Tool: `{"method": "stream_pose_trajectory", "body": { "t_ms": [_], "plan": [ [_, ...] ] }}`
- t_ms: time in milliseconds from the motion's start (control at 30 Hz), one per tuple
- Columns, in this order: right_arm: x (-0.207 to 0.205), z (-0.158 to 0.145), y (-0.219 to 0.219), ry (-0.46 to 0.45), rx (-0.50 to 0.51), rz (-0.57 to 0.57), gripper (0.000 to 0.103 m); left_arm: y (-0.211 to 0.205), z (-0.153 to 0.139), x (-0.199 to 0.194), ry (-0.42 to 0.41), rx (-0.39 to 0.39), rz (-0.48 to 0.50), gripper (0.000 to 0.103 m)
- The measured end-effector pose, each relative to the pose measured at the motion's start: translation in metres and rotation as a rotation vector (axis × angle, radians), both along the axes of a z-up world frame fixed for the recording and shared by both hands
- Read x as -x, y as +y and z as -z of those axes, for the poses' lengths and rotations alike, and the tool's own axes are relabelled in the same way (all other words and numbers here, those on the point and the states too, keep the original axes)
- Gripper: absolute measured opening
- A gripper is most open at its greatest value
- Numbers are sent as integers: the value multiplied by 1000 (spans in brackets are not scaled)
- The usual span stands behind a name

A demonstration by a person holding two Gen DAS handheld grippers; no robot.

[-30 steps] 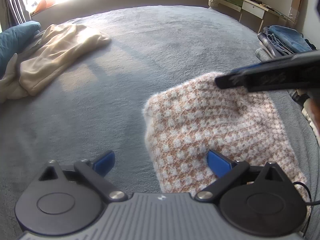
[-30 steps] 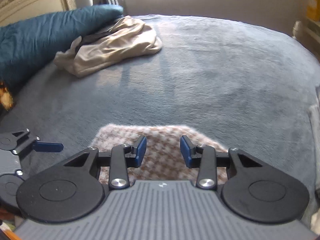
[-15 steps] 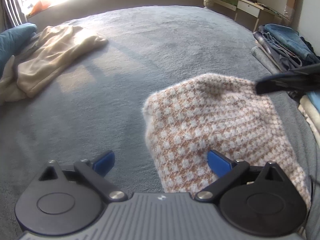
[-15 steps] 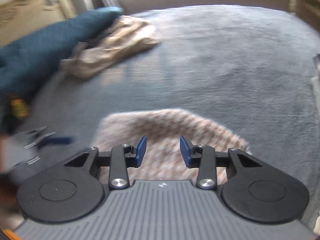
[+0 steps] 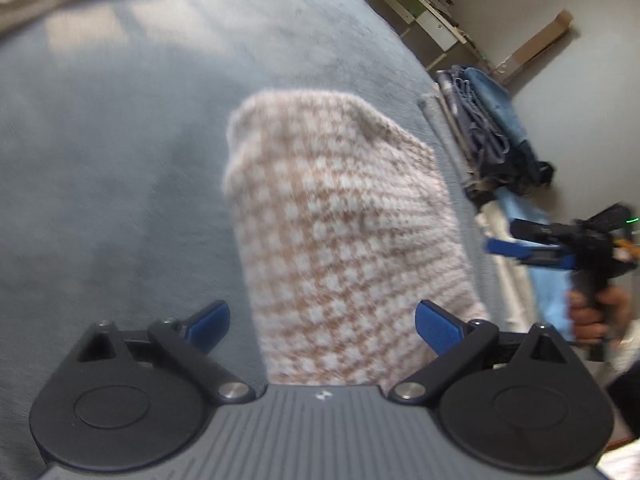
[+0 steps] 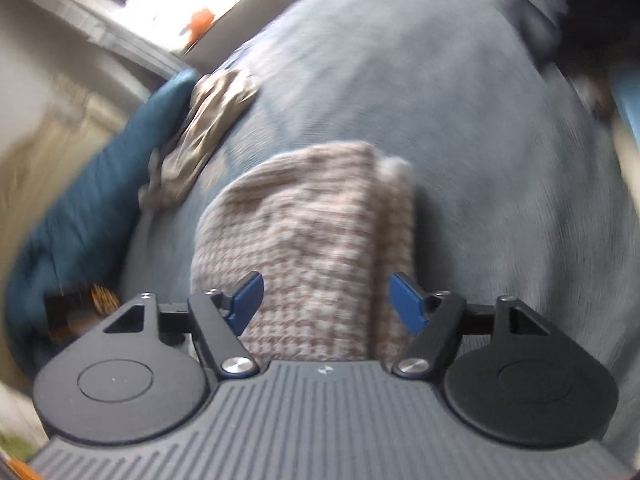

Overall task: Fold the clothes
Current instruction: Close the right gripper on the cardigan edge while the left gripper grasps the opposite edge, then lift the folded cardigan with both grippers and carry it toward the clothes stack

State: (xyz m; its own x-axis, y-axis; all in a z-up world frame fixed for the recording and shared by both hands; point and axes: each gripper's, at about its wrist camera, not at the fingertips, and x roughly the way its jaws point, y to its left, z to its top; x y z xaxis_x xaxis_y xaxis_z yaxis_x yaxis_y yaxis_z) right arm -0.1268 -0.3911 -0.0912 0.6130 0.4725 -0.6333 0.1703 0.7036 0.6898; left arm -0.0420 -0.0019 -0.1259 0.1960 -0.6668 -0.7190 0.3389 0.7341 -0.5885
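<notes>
Between folds: fuzzy brown-and-white checked knit garment [image 5: 340, 232] lay folded at frame centre on grey plush bedspread [image 5: 120, 160]. Next probably called for regripping an edge. Left gripper [image 5: 322, 320] spread wide, empty, over its near end; right gripper [image 6: 326, 300] opening, clamping nothing, cloth beneath

Fuzzy knit sweater [image 5: 340, 240]; plush matt bedspread [image 5: 120, 180]; smooth beige cloth [image 6: 208, 136].
</notes>
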Motion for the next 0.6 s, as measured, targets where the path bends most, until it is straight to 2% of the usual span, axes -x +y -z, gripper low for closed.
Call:
{"method": "stream_pose_trajectory", "body": {
  "t_ms": [133,233,467,600],
  "plan": [
    [-14,31,-13,29,-110,54,76,-5,16,-3,52,47,26,99],
    [-30,46,-13,49,-129,53,76,-13,24,-6,59,49,50,99],
    [-60,77,2,67,-202,-27,81,-24,42,-19,94,74,43,98],
    [-55,83,6,60,-246,-51,82,-28,47,-23,93,79,51,98]
  ]
}}
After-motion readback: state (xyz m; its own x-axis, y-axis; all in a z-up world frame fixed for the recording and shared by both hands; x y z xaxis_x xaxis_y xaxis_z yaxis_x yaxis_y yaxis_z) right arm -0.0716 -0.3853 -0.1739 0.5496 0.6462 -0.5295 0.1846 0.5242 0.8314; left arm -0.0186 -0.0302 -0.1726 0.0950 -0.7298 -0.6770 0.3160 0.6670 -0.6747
